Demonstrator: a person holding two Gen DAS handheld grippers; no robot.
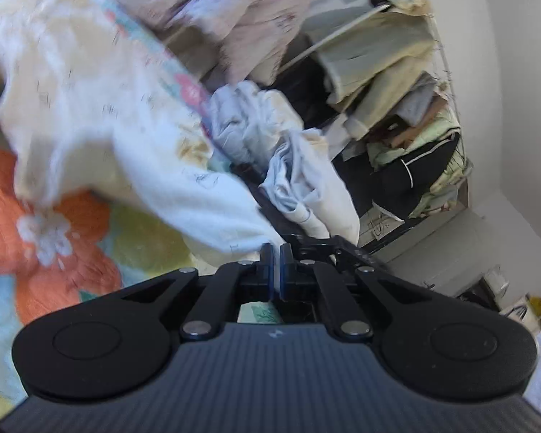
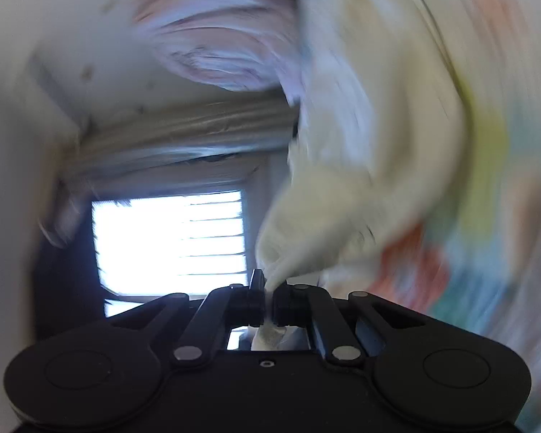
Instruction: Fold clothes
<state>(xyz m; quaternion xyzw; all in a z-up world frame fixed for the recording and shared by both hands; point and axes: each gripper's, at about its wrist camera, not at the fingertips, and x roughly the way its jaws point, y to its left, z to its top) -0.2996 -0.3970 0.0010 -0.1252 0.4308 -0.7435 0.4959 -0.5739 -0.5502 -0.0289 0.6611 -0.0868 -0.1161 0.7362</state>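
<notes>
The left tool (image 1: 276, 252) has its jaws drawn together on a thin edge of the cream garment (image 1: 101, 133), which rises up and to the left from the pinch, over the floral bedspread (image 1: 54, 223). The right tool (image 2: 268, 288) is likewise clamped on a bunched corner of the same cream garment (image 2: 346, 195); the cloth passes between the pads and a tuft shows behind them. So the garment hangs between the two tools, lifted off the bed.

Beyond the garment in the left wrist view lies a crumpled pale blue piece (image 1: 292, 169), and farther right of it a tall heap of clothes (image 1: 396, 101) leans against the white wall (image 1: 515, 72).

The right wrist view is heavily smeared: left of the garment a bright window (image 2: 169, 241) shows, and above it something striped, perhaps a pale pink cloth (image 2: 216, 50).
</notes>
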